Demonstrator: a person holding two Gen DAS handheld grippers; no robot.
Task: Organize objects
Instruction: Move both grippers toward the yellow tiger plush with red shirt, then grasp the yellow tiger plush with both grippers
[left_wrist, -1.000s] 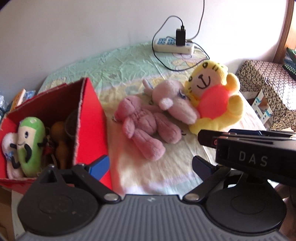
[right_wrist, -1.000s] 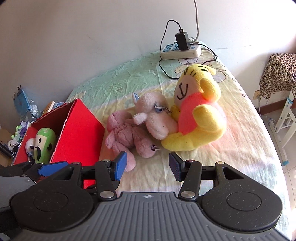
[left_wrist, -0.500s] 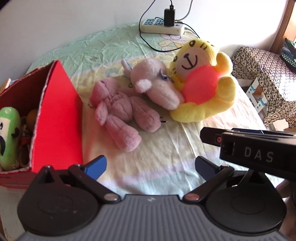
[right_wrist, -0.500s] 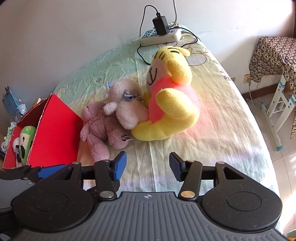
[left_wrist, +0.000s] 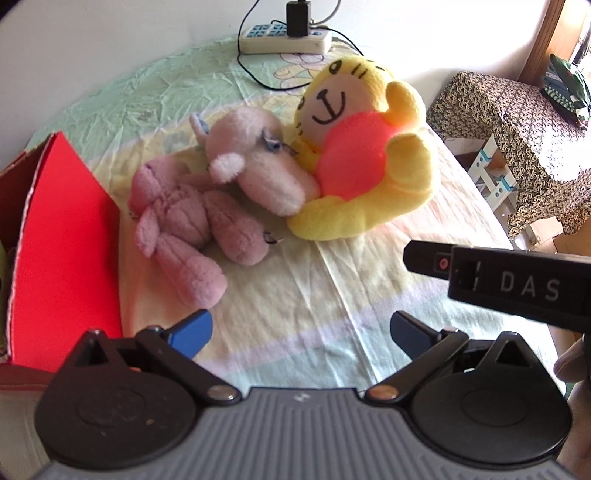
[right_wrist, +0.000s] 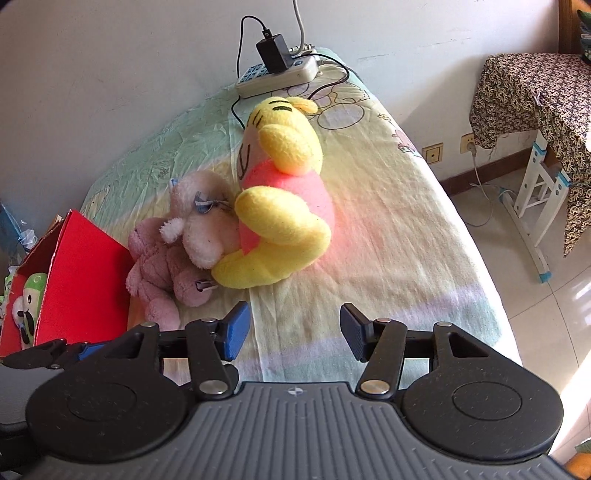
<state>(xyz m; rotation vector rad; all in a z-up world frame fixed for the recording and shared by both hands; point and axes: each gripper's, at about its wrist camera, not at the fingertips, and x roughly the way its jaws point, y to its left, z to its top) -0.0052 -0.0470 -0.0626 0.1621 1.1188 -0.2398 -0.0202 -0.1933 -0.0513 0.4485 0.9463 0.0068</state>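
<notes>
Three plush toys lie touching on the bed (right_wrist: 388, 206): one yellow toy (right_wrist: 280, 206) and two pink toys (left_wrist: 207, 199), beside one red box (left_wrist: 62, 236) holding perhaps two more. The left gripper (left_wrist: 299, 326) and the right gripper (right_wrist: 291, 330) are both empty; their jaws have just been opening.

Behind your bed, a white power strip (right_wrist: 277, 75) lay against the wall with a black charger (right_wrist: 272, 54) plugged in. To your right stood a stool under a patterned cloth (right_wrist: 532, 96), near two wall sockets (right_wrist: 451, 148).
</notes>
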